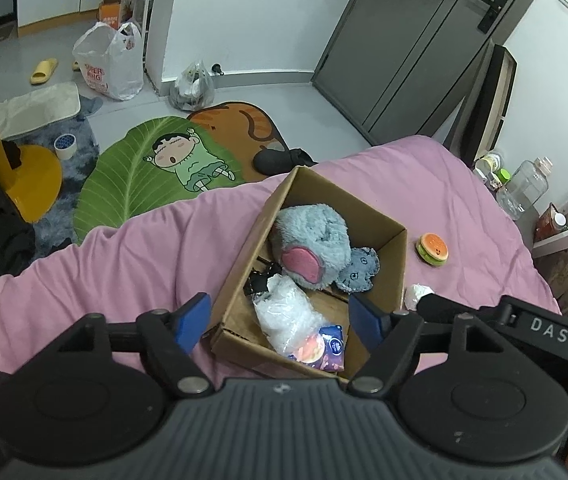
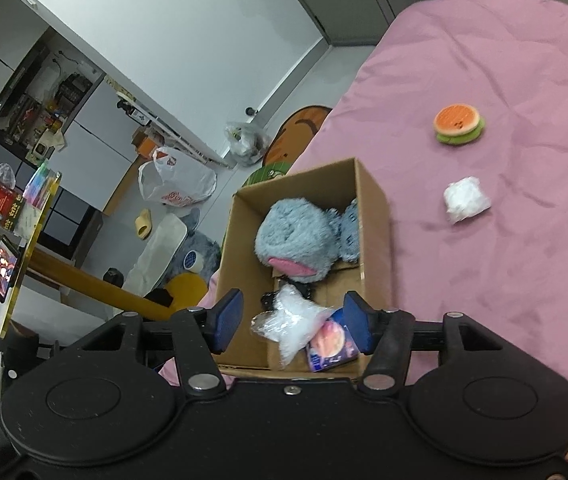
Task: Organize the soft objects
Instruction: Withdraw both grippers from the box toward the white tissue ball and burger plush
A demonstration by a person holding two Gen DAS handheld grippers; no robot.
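Both the left gripper and right gripper hover above the cardboard box, jaws wide and empty. Inside the box lies a grey plush; beside it on the bed sit a burger toy and a white wad.

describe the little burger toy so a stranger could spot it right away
On the pink bedspread, look past the open cardboard box. The burger toy lies apart on bare sheet: a round orange top over green, unlike the crumpled white wad nearby.
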